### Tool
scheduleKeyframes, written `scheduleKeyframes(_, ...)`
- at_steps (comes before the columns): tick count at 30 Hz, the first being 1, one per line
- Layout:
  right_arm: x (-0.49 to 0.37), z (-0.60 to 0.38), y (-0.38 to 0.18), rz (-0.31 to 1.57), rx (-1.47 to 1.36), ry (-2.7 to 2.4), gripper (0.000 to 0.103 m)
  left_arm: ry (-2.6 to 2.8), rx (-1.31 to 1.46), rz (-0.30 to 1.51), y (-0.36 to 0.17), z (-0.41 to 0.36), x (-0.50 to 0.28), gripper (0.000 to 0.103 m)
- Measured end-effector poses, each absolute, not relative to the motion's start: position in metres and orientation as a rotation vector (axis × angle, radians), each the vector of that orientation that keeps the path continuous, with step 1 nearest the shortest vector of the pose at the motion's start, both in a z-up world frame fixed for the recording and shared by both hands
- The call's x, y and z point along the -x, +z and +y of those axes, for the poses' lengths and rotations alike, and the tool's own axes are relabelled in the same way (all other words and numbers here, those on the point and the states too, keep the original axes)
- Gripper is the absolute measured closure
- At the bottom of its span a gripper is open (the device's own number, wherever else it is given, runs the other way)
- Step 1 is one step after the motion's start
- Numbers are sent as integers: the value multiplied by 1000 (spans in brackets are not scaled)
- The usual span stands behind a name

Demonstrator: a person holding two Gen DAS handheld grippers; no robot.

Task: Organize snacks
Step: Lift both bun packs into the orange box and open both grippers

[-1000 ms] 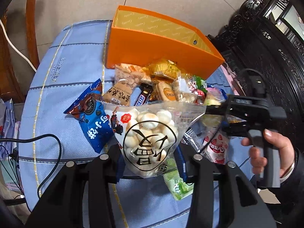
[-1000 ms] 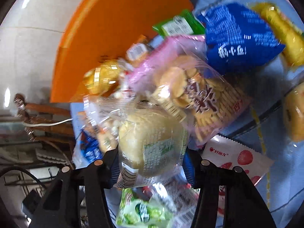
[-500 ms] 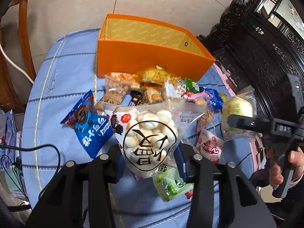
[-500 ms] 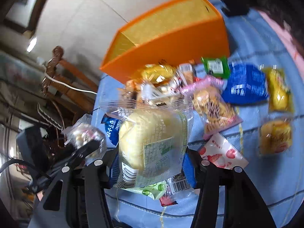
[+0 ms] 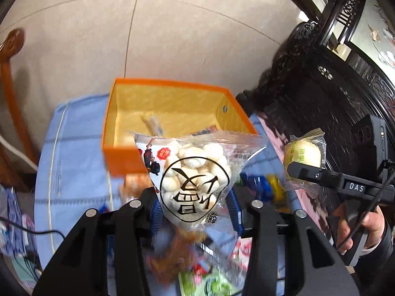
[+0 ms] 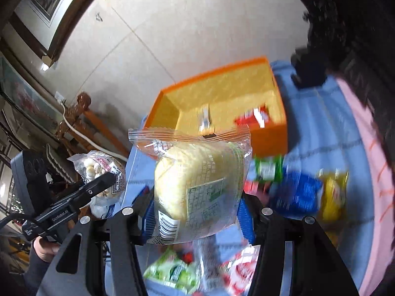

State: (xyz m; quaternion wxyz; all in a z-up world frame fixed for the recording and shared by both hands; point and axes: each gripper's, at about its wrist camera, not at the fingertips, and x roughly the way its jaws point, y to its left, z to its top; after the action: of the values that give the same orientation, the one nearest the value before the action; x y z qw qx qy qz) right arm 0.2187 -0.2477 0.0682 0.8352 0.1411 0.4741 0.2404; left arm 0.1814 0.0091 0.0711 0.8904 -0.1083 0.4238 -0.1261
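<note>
My left gripper (image 5: 193,213) is shut on a clear bag of white round candies (image 5: 195,172) and holds it in the air just before the near wall of the orange box (image 5: 123,157). My right gripper (image 6: 196,215) is shut on a clear-wrapped yellow bun (image 6: 195,185), also raised, with the orange box (image 6: 269,135) beyond it. The left wrist view shows the bun (image 5: 302,154) at the right; the right wrist view shows the candy bag (image 6: 98,170) at the left. A few packets lie inside the box.
Loose snack packets lie blurred on the blue cloth (image 5: 74,148) below both grippers: a blue packet (image 6: 296,192), a yellow one (image 6: 333,194), a green one (image 6: 172,273). Dark carved furniture (image 5: 333,86) stands to the right, a wooden chair (image 5: 9,86) to the left.
Both grippers have risen with their packets and moved toward the orange box, whose inside now shows. The snack pile has dropped low in the views. The right gripper has rolled upright.
</note>
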Motion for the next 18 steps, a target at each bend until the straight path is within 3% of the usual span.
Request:
scheduleKeyframes(15, -355, -203, 50, 968, -126, 413, 47, -152, 211, 939, 49, 3, -336, 59)
scheduleKeyframes(17, -362, -198, 46, 971, -112, 404, 45, -130, 212, 949, 44, 5, -345, 52)
scheduleKeyframes(18, -363, -198, 45, 971, -111, 397, 43, -113, 219, 951, 43, 7, -346, 32)
